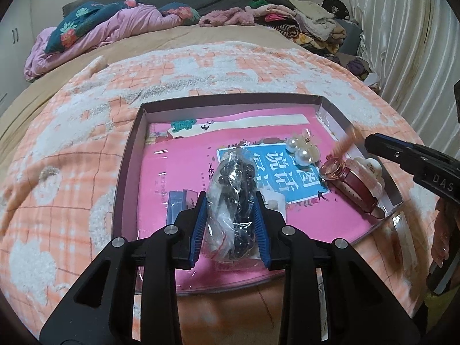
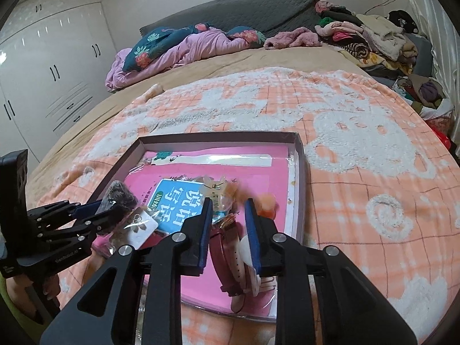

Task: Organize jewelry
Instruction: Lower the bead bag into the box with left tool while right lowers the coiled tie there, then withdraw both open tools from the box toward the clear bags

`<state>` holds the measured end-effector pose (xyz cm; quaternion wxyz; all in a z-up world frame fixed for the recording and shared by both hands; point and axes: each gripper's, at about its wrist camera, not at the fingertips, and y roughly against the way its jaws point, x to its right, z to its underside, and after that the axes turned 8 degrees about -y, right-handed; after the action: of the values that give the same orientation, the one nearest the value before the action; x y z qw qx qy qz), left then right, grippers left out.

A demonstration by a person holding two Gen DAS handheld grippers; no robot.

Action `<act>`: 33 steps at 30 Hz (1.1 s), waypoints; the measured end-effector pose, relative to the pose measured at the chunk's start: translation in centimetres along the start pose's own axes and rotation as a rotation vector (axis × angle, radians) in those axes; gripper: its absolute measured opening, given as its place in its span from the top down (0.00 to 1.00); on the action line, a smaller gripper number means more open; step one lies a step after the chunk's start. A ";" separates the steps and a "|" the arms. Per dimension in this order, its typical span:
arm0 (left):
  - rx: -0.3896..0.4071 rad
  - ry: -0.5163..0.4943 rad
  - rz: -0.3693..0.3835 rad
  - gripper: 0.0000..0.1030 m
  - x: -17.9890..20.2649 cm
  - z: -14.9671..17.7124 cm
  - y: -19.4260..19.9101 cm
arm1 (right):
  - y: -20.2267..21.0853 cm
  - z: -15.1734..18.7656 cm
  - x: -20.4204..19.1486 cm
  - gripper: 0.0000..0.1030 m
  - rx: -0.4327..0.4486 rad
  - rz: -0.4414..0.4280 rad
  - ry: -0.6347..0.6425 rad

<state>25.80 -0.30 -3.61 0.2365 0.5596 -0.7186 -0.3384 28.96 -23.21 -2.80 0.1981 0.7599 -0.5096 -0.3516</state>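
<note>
Beads in their bag (image 1: pixel 233 201) sit pinched between my left gripper (image 1: pixel 230 204) pads, so I'd lower gently, right gripper (image 2: pixel 228 227) spread above the watch (image 2: pixel 227 258).

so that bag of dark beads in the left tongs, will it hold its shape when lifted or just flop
Probably flop. The bag of beads is thin, crinkled clear plastic, so it should sag around whatever the left tongs pinch. The loose round beads inside look likely to shift and slump toward the low end. The glossy film may also slip, so a grip over the beads seems safer than one on bare plastic.
</note>
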 end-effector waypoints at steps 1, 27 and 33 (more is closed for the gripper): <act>0.001 -0.001 0.001 0.78 0.0 0.0 0.0 | 0.2 0.0 0.0 0.72 0.004 -0.003 -0.002; 0.153 0.016 0.019 0.39 0.7 -0.9 6.9 | 9.2 -0.1 -1.1 0.32 0.175 -0.029 0.007; 0.196 0.027 0.011 0.20 1.2 -0.9 9.1 | 11.5 0.3 -1.5 0.19 0.217 -0.014 0.015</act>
<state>20.24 -0.34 3.74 0.1921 0.5806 -0.7481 -0.2574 21.04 -26.48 5.06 0.1162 0.7829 -0.5380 -0.2902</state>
